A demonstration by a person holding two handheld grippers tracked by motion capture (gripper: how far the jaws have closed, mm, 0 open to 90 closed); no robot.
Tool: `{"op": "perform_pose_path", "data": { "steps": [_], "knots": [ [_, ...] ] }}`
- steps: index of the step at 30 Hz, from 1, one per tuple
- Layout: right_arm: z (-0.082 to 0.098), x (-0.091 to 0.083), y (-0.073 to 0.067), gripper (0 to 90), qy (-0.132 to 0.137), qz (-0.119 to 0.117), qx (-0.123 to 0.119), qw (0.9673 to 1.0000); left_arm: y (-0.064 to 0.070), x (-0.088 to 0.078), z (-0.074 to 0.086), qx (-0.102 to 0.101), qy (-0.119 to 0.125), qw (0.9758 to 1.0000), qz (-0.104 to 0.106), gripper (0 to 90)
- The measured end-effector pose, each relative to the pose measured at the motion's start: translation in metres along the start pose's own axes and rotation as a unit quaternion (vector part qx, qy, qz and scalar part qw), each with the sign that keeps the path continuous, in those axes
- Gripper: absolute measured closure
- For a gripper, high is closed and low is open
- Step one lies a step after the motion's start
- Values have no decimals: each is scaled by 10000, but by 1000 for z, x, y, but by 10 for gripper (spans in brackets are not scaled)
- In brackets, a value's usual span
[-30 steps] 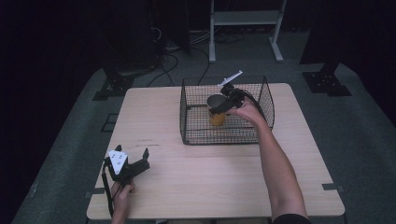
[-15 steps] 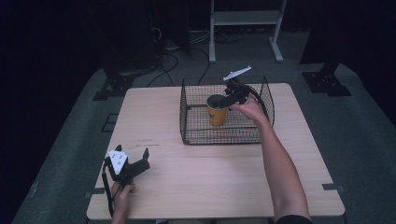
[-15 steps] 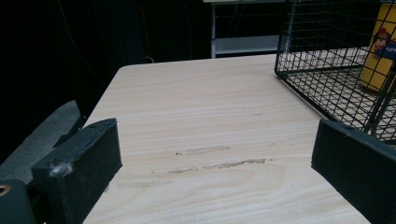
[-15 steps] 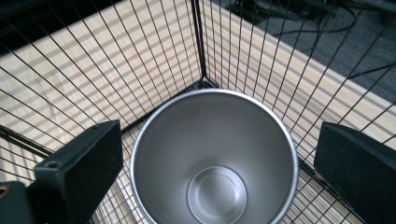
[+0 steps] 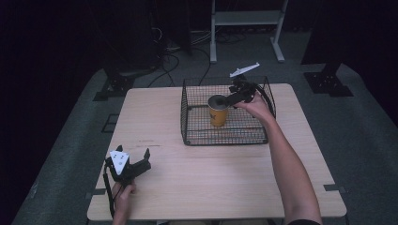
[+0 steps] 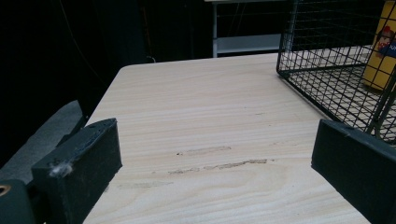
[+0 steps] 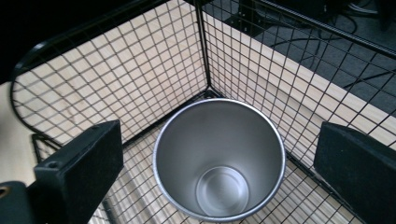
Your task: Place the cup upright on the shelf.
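A yellow cup [image 5: 218, 112] with a steel inside stands upright in the black wire basket [image 5: 224, 137] at the table's far middle. My right gripper [image 5: 228, 97] hovers just above and behind the cup's rim, tilted down into the basket. In the right gripper view the cup [image 7: 219, 158] sits below the open right gripper [image 7: 219, 154], untouched by either jaw. Near the table's front left corner, my left gripper [image 5: 133, 153] rests low and open with only bare wood between its jaws. The left gripper view shows the cup [image 6: 380, 51] through the basket's mesh [image 6: 327, 70].
The wooden table [image 5: 211, 178] stretches between the basket and its front edge. The basket's wire walls [image 7: 140, 70] stand close around the cup on the far and left sides. A white metal rack [image 5: 244, 18] and cables lie on the dark floor beyond the table.
My right gripper has drawn up and back to the right from the cup, which stays standing in the basket. The left gripper has not moved.
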State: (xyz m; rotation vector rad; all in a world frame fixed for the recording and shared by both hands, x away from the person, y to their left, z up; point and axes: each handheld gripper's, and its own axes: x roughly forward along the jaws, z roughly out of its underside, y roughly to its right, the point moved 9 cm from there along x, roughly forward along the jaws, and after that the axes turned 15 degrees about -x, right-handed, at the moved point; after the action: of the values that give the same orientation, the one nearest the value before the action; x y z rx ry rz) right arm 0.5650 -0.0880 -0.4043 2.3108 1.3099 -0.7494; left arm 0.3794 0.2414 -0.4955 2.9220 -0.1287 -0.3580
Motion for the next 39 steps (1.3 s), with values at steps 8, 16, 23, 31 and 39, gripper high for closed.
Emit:
{"op": "perform_pose_path", "data": {
  "steps": [8, 16, 23, 31, 39],
  "knots": [
    [0, -11, -2, 11, 91, -35, 81, 9999, 1, 0, 0, -2, 4, 10000, 29, 8],
    [0, -23, -15, 55, 174, -184, 127, 9996, 1, -1, 0, -12, 28, 10000, 58, 8],
    [5, -31, -26, 55, 214, -318, 59, 9992, 1, -1, 0, -8, 21, 10000, 46, 8],
    [12, -39, -34, 55, 176, -342, 46, 9992, 1, -1, 0, 2, 15, 10000, 46, 8],
    [20, -52, -40, 55, 256, -382, 60, 9989, 1, -1, 0, 13, 15, 10000, 54, 8]
  ]
}}
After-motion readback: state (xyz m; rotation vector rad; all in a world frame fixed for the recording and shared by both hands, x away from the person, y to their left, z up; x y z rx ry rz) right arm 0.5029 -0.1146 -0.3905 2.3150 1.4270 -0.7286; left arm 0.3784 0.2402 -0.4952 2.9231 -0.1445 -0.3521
